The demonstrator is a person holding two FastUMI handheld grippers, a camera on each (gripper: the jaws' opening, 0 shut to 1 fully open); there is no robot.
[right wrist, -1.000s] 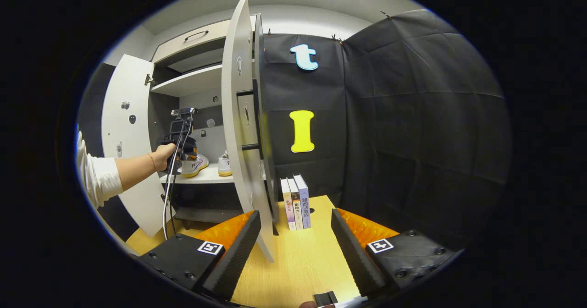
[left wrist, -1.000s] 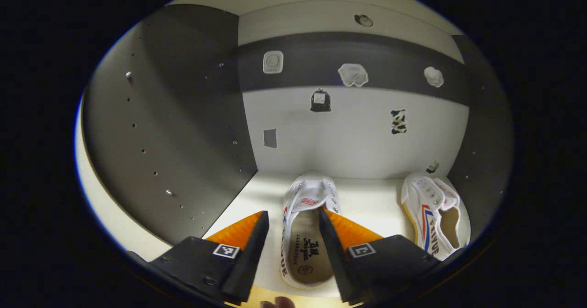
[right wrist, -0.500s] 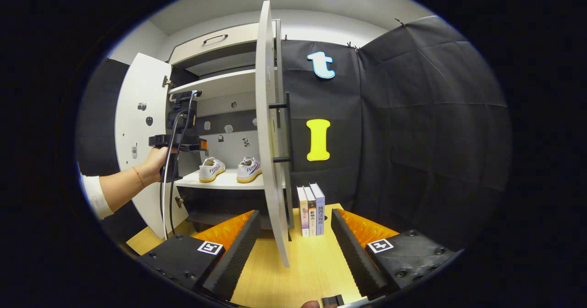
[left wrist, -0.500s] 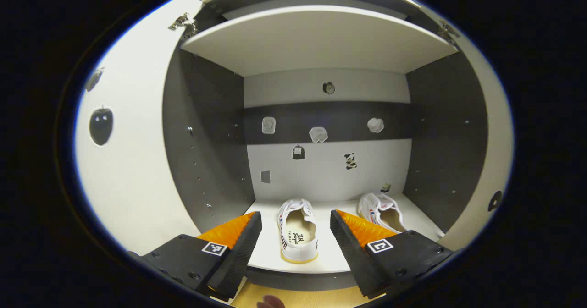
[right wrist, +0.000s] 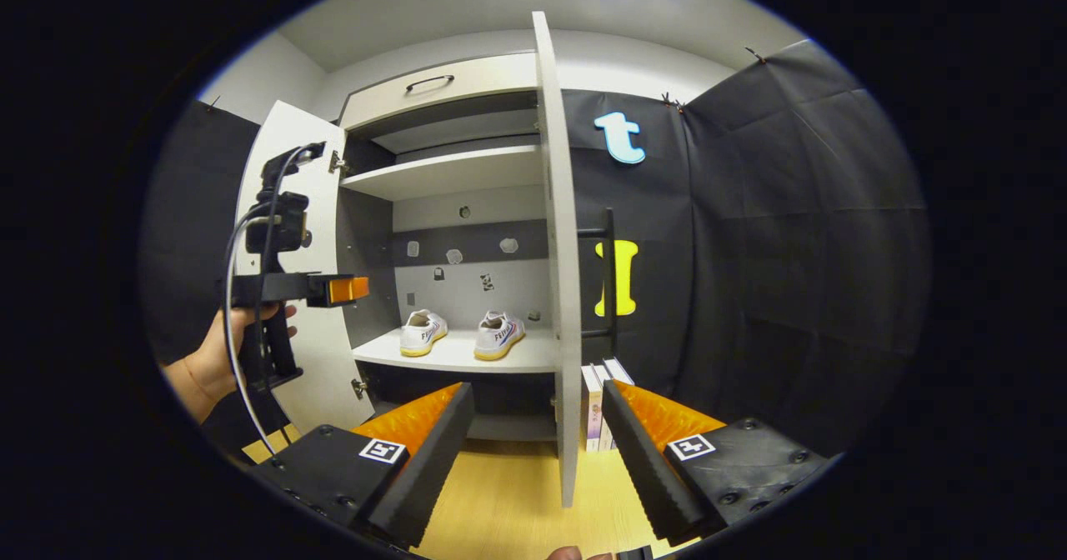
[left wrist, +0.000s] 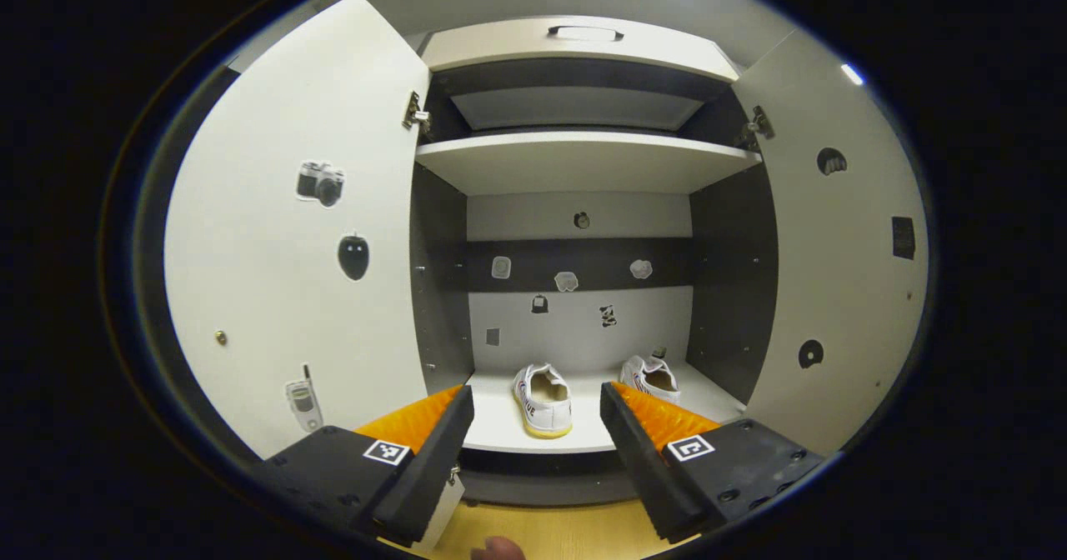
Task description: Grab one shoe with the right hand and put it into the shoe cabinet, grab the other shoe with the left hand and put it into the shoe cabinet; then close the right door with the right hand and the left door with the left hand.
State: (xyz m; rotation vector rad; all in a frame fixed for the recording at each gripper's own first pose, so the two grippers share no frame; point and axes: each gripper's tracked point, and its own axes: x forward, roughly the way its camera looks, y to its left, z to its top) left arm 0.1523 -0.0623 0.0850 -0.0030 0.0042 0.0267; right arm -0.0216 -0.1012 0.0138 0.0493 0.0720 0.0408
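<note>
Shoes (left wrist: 543, 389) (left wrist: 651, 376) side by side on cabinet shelf (left wrist: 500, 427), heels outward, both claws (left wrist: 533, 443) (right wrist: 538, 447) spread apart, empty.

Sharp, evenly lit overhead; fisheye edges bend.

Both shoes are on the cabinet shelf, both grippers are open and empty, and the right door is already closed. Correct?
Not quite: the right door is open, edge-on in the right gripper view. The rest holds: both shoes sit on the shelf, and the left gripper and right gripper are open and empty.
</note>
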